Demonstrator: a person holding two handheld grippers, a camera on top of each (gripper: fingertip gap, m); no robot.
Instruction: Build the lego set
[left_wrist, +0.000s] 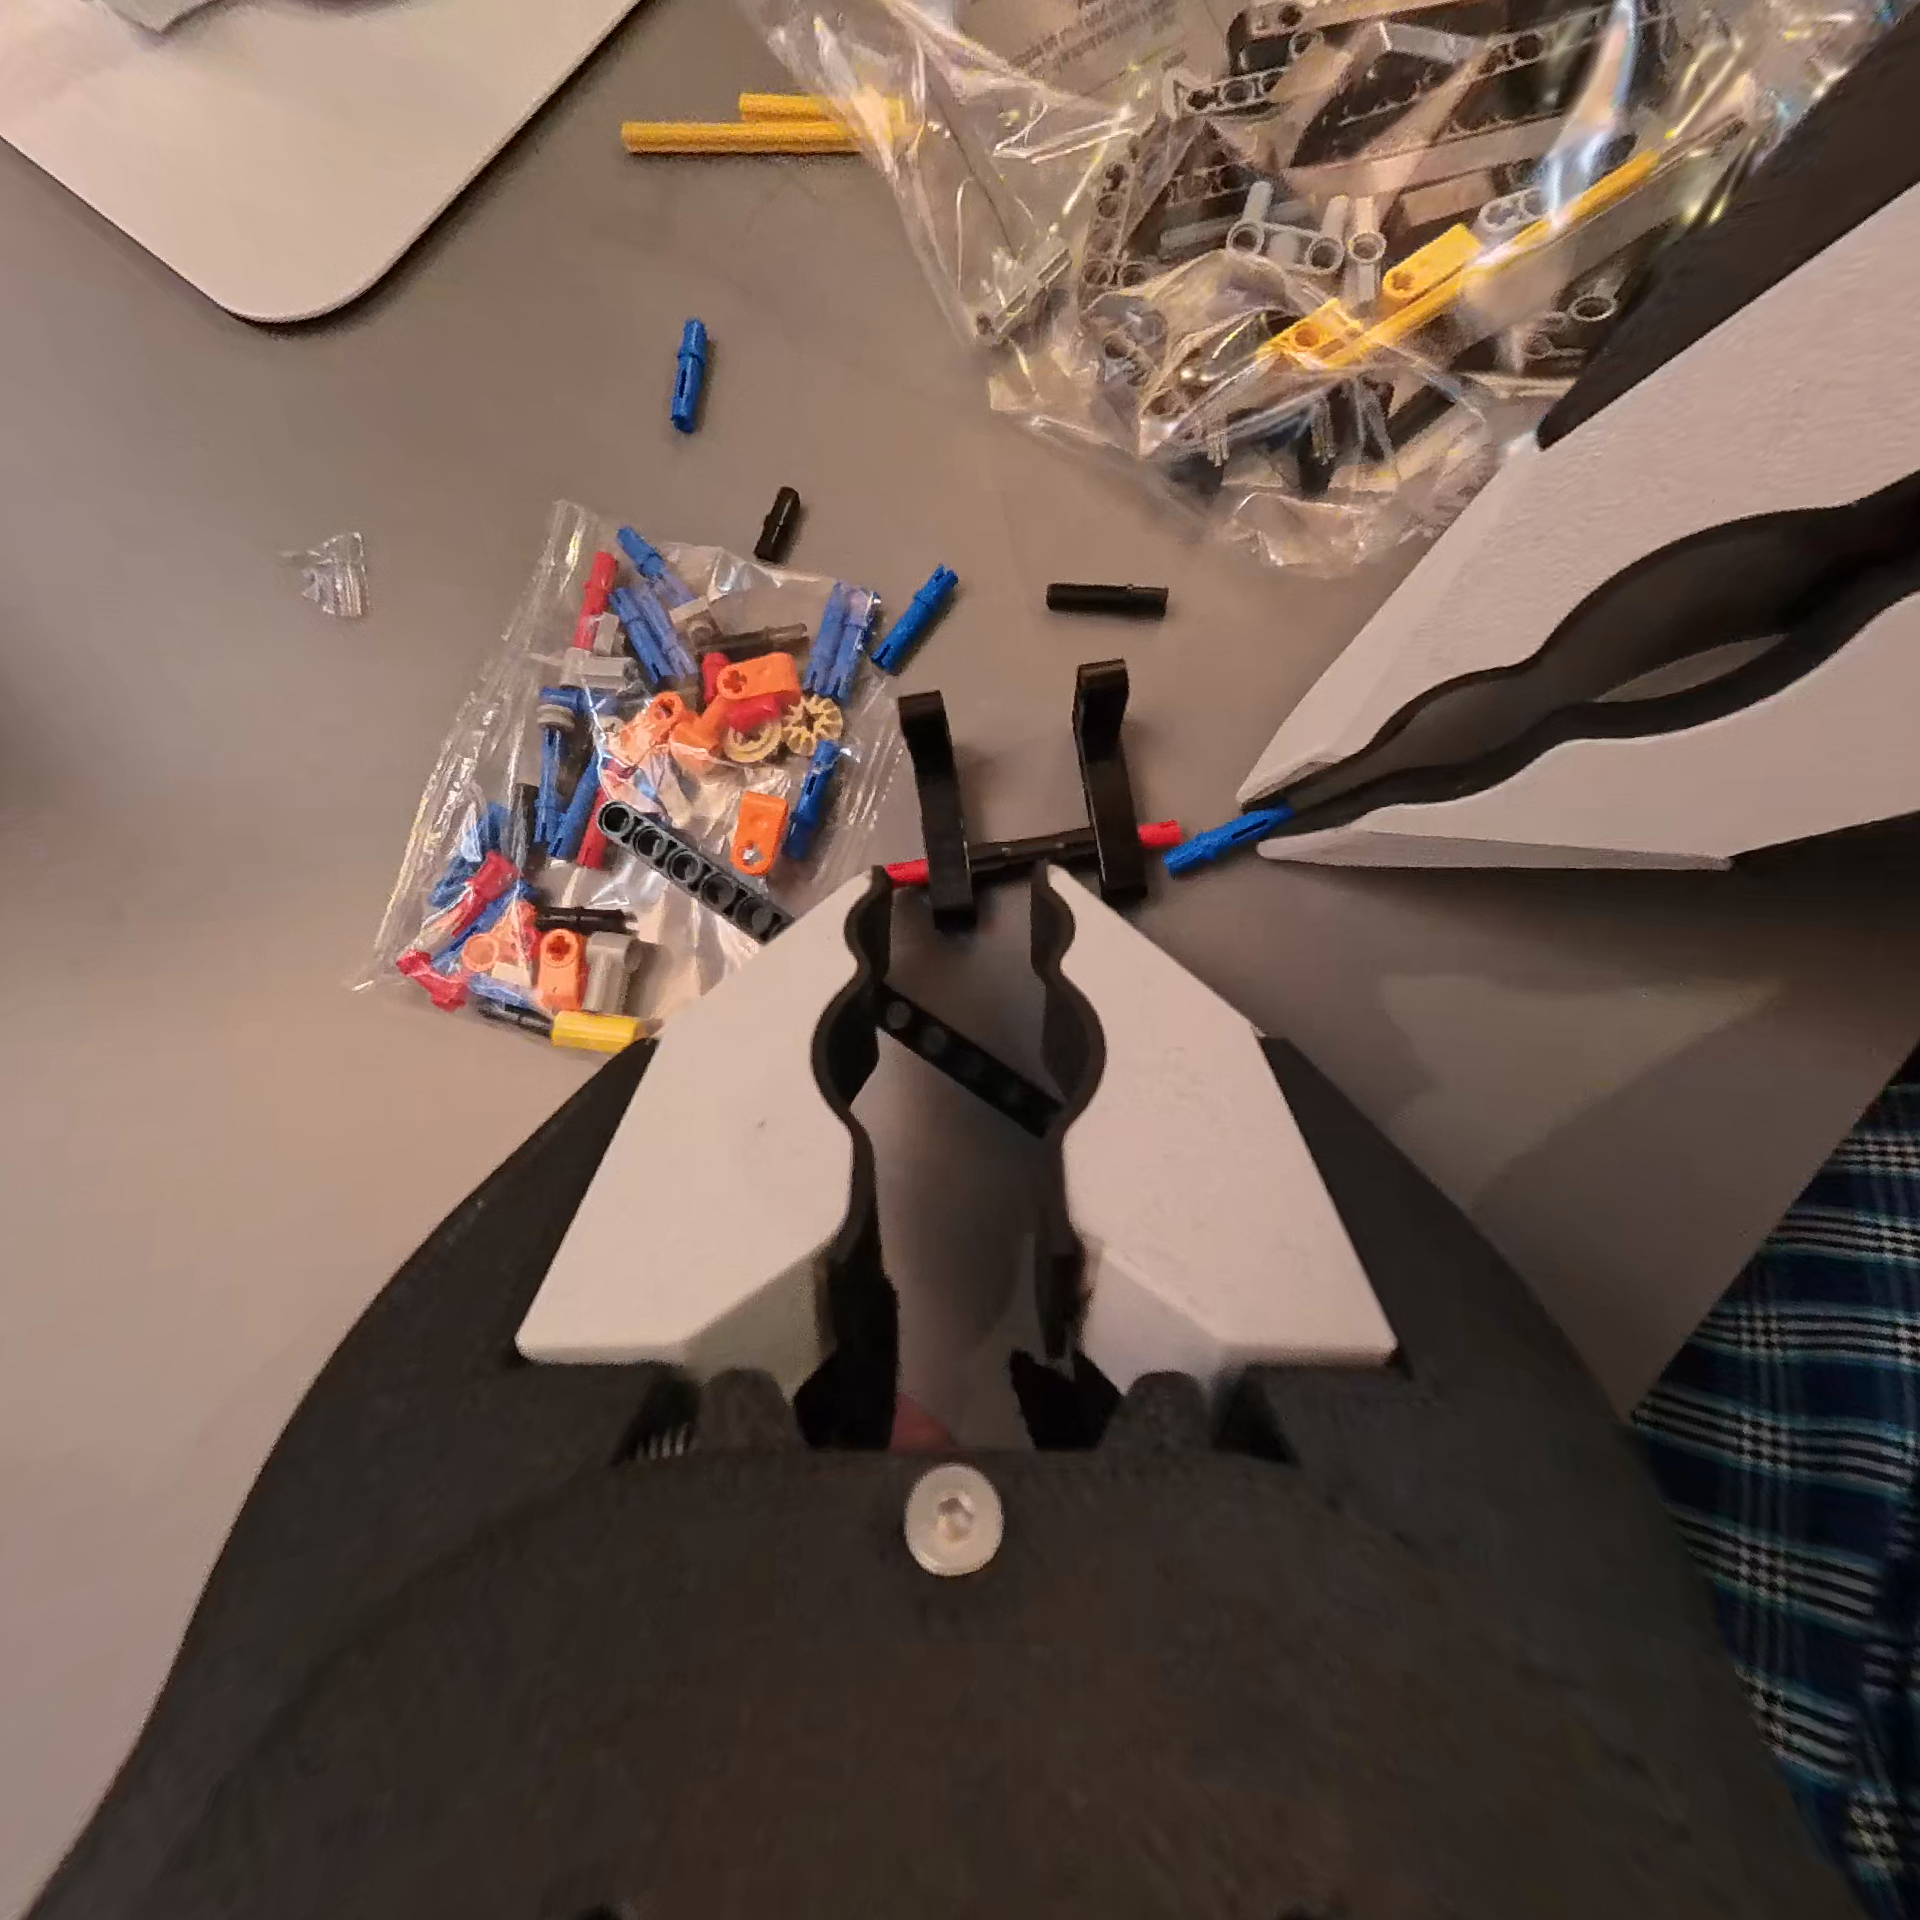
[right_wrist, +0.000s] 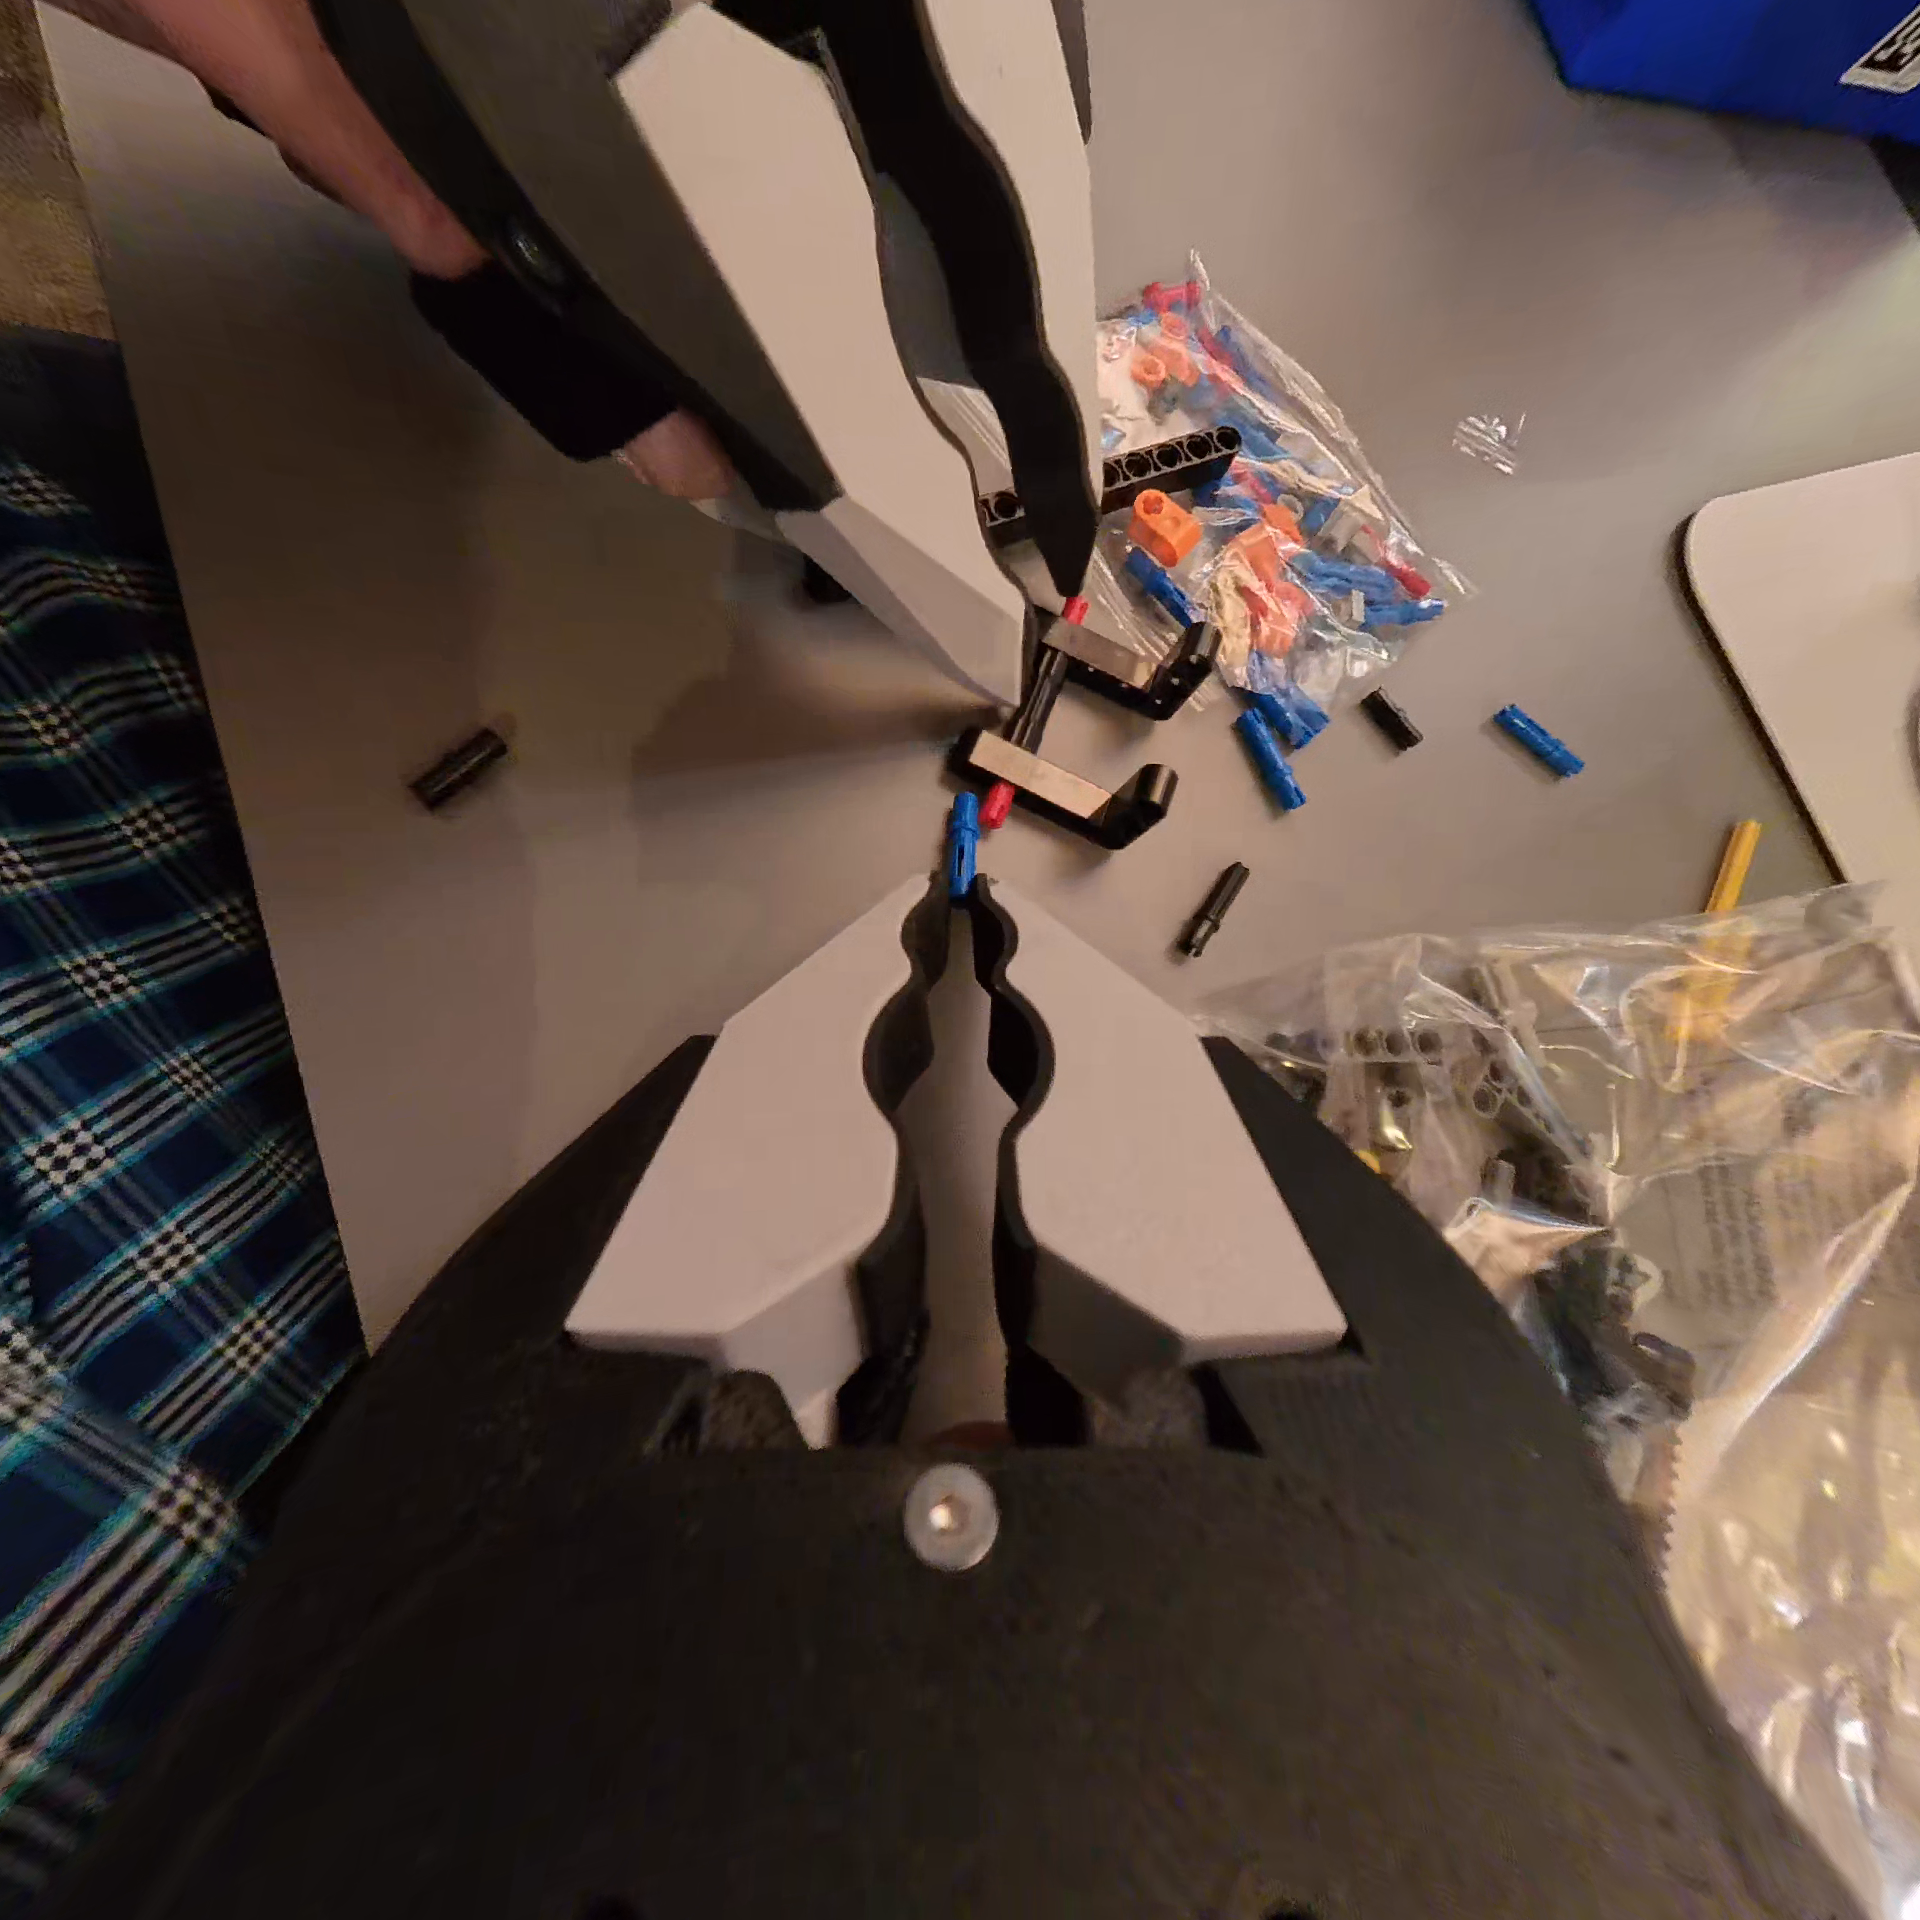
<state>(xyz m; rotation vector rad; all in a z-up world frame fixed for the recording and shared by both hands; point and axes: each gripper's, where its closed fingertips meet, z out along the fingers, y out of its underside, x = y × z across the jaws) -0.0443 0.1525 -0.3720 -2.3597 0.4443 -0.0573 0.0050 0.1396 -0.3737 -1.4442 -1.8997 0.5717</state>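
The assembly (left_wrist: 1039, 847) is two black bent beams on a black axle with red ends; it also shows in the right wrist view (right_wrist: 1049, 727). My left gripper (left_wrist: 961, 878) is shut on one of its beams and holds it low over the grey table (left_wrist: 260, 1039); in the right wrist view it (right_wrist: 1044, 634) comes in from above. My right gripper (right_wrist: 961, 896) is shut on a blue pin (right_wrist: 963, 844), whose free tip lies right beside the axle's red end (right_wrist: 997, 803). In the left wrist view it (left_wrist: 1270, 831) enters from the right with the pin (left_wrist: 1226, 837).
A small opened bag of blue, red and orange parts (left_wrist: 644, 779) lies left of the assembly. A big clear bag of parts (left_wrist: 1299, 260) lies behind. Loose blue (left_wrist: 688, 374) and black pins (left_wrist: 1107, 600) and yellow axles (left_wrist: 743, 135) are scattered. A white board (left_wrist: 260, 156) sits far left.
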